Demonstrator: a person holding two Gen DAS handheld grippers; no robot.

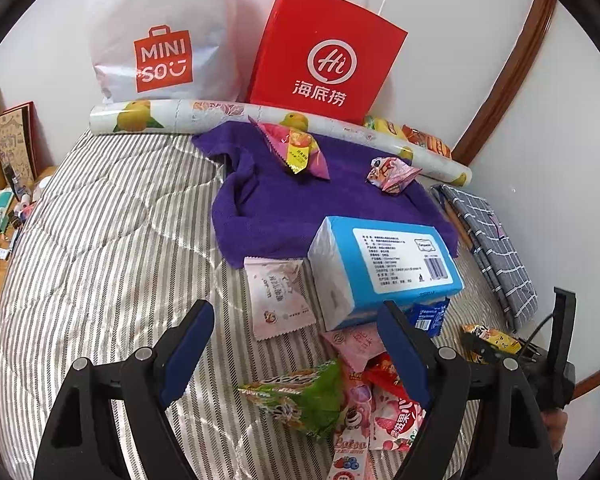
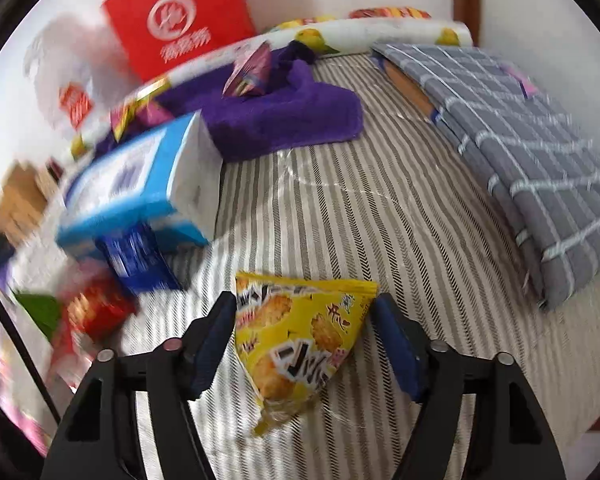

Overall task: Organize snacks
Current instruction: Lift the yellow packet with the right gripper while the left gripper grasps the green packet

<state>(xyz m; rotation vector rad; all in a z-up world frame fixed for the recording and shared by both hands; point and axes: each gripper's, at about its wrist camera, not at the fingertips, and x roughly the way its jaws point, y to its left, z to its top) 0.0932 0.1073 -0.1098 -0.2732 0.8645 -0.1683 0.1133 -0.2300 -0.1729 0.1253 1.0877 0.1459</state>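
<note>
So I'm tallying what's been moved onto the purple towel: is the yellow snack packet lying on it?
No, the yellow snack packet sits between the right gripper's jaws over the striped bedspread, apart from the purple towel.

A striped bed point(image 1: 112, 240) carries everything. On it lie a purple towel point(image 1: 284, 208), a blue box point(image 1: 384, 264), a paper roll point(image 1: 220, 114), grey cloth point(image 2: 512, 128) and scattered snack packets point(image 1: 324, 392), one yellow point(image 2: 300, 340).

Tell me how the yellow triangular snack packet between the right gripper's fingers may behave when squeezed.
The yellow triangular snack packet looks puffy, so probably light and yielding. Its glossy film may slip between the right gripper pads. The printed crispy pieces suggest fragile contents.
</note>
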